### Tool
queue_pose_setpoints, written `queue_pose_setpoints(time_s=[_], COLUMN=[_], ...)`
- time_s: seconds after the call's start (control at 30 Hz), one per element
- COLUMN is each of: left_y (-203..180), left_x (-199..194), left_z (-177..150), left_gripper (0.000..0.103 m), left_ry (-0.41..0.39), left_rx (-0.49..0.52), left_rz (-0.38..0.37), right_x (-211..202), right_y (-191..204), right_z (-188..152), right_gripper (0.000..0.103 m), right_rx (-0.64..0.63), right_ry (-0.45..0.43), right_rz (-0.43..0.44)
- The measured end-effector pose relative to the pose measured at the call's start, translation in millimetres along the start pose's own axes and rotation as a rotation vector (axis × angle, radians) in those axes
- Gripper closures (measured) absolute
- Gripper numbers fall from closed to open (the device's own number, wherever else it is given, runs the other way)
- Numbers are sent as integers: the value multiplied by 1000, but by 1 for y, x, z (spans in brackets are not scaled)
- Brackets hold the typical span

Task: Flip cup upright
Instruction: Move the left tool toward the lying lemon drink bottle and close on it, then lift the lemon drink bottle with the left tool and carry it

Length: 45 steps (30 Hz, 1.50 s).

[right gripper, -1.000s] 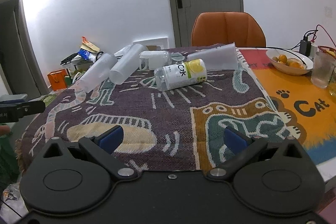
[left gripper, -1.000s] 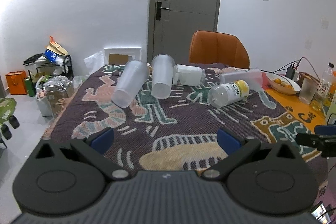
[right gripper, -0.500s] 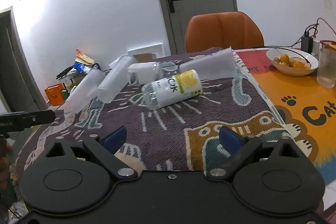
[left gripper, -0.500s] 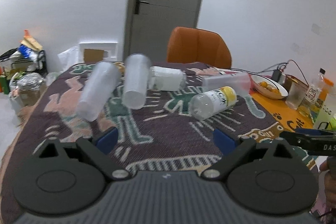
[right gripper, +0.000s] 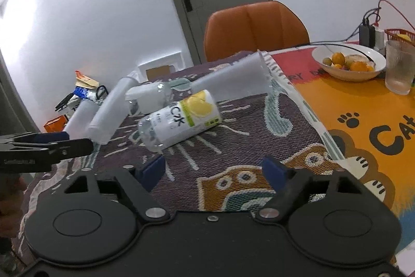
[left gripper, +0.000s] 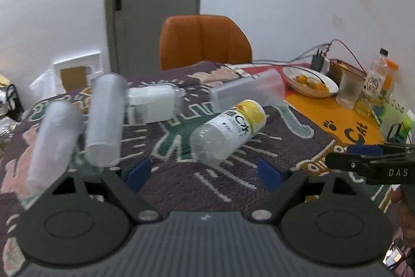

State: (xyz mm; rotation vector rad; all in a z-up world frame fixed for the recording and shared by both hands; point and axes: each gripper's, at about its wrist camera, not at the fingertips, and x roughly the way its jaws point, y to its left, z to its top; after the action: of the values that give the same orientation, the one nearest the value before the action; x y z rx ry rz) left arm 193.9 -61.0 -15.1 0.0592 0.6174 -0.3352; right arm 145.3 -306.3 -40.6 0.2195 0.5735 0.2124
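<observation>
**Both grippers low over the blanket, cups lying on their sides**

Only the left wrist view takes in the drink bottles [left gripper: 377, 77] and the green container [left gripper: 394, 116] at the far right edge of the table; only the right wrist view shows the red basket [right gripper: 399, 34] behind the ribbed glass [right gripper: 399, 66] and the cluttered rack [right gripper: 83, 92] on the floor beyond the blanket. Both views show the bowl of oranges [right gripper: 347, 61] and the orange chair [left gripper: 205, 40].

The left gripper [left gripper: 202, 173] hangs low over the patterned blanket [left gripper: 233, 188], jaws spread wide and empty, its blue pads framing the toppled label bottle [left gripper: 229, 131] just ahead. The right gripper [right gripper: 215, 170] is likewise wide open and holds nothing, aimed at the same bottle from its right. Each gripper shows side-on at the edge of the other's view.

Four frosted cups lie on their sides: the left cup [left gripper: 52, 142] and second cup [left gripper: 105, 118] near the left gripper's left finger, a short cup [left gripper: 153, 105] behind them, and the long cup [left gripper: 246, 92] lying crosswise beyond the bottle, rim toward the orange mat [right gripper: 363, 121].

Compared with half a second ago, both grippers have come forward: bottle and cups loom larger, and the left view has swung right, pushing the left cup toward the frame edge
</observation>
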Motion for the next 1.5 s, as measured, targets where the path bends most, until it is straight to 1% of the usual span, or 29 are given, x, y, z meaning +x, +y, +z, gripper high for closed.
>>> queue_pose_setpoints(time_s=[0.23, 0.33, 0.4, 0.5, 0.67, 0.77, 0.83, 0.9, 0.97, 1.07, 1.17, 1.23, 1.27, 1.33, 1.5], left_y=[-11, -18, -22, -30, -41, -46, -47, -47, -50, -58, -62, -62, -62, -61, -61], left_x=[40, 56, 67, 80, 108, 125, 135, 146, 153, 162, 172, 172, 171, 167, 160], left_z=[18, 27, 32, 39, 48, 53, 55, 57, 58, 58, 57, 58, 59, 62, 60], left_gripper=[18, 18, 18, 18, 19, 24, 26, 27, 27, 27, 29, 35, 36, 43, 44], left_ry=[55, 72, 85, 84, 115, 137, 152, 171, 186, 204, 225, 226, 228, 229, 242], left_rx=[86, 127, 153, 187, 232, 238, 234, 232, 248, 297, 328, 330, 328, 320, 325], left_rz=[-26, -29, -32, -40, -51, -56, -57, -61, -67, -69, -55, -63, -69, -84, -90], right_x=[14, 18, 22, 28, 37, 42, 45, 49, 55, 63, 69, 71, 72, 71, 70], right_y=[-20, -28, -34, -43, -55, -62, -67, -71, -75, -77, -77, -76, -76, -75, -73], right_z=[1, 1, 1, 1, 3, 3, 2, 1, 1, 0, 0, 0, 0, 0, 0], right_gripper=[23, 29, 37, 44, 44, 44, 46, 50, 52, 55, 55, 55, 55, 55, 55], right_rx=[50, 69, 81, 99, 115, 141, 159, 176, 193, 206, 216, 221, 222, 222, 222], right_ry=[19, 24, 31, 50, 66, 73, 78, 84, 93, 103, 106, 106, 105, 104, 106], right_rz=[-12, -10, -9, 0, 13, 22, 30, 37, 48, 58, 62, 63, 63, 64, 69])
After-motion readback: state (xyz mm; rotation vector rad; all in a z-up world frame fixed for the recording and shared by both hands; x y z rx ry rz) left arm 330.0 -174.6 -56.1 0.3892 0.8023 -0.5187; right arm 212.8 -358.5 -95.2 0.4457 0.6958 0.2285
